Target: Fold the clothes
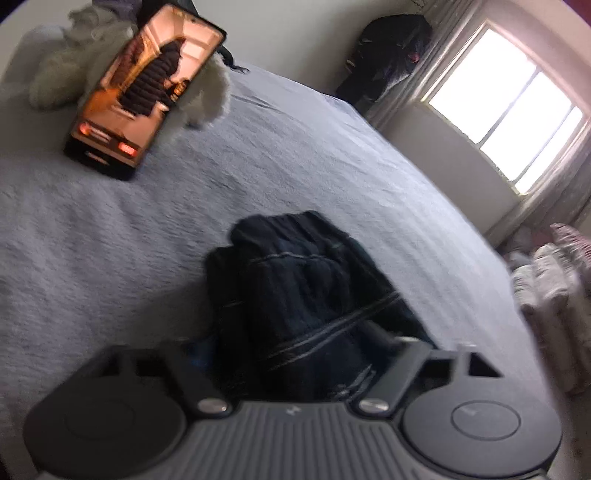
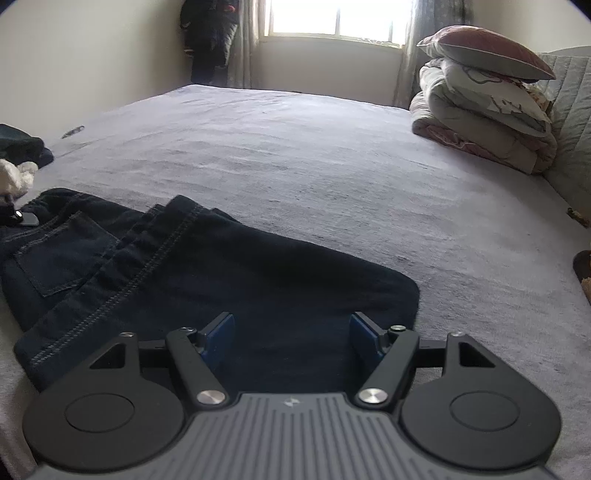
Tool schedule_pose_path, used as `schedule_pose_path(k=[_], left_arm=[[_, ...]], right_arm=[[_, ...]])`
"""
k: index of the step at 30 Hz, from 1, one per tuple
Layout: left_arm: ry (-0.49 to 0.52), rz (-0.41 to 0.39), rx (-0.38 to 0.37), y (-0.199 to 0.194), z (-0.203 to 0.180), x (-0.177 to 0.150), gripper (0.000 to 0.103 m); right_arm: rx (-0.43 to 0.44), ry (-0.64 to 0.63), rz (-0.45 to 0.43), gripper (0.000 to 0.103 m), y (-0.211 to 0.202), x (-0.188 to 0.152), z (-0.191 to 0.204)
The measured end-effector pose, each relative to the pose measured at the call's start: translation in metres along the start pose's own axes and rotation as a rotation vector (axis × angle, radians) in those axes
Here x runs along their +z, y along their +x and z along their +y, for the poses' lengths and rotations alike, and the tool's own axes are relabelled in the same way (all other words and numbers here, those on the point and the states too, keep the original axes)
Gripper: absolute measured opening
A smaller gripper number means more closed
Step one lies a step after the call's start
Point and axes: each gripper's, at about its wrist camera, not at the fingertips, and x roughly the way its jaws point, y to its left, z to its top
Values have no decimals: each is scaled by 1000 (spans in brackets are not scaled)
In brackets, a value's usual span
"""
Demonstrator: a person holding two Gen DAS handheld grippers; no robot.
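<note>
Dark blue jeans lie partly folded on the grey bed cover, with a back pocket and stitched seams showing at the left. My right gripper is open just above the jeans' near edge, its blue pads apart and empty. In the left wrist view the jeans are bunched up between the fingers of my left gripper. The cloth hides the fingertips, so the grip cannot be read.
A phone with a lit screen leans against a white plush toy on the bed. Folded quilts and a pillow are stacked at the bed's right. A window and dark hanging coats are beyond.
</note>
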Motion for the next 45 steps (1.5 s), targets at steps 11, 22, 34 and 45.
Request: schedule_pose_path(k=[11, 22, 34, 45], left_arm=[[70, -147, -131, -38, -17, -3, 21], [252, -326, -355, -88, -48, -14, 20], [562, -416, -664, -137, -104, -66, 20], [868, -226, -838, -130, -137, -127, 23]], right_arm=[[389, -132, -53, 53, -24, 1, 46], [486, -167, 48, 32, -10, -9, 76], [470, 198, 73, 45, -15, 6, 15], [258, 524, -31, 51, -48, -6, -84]])
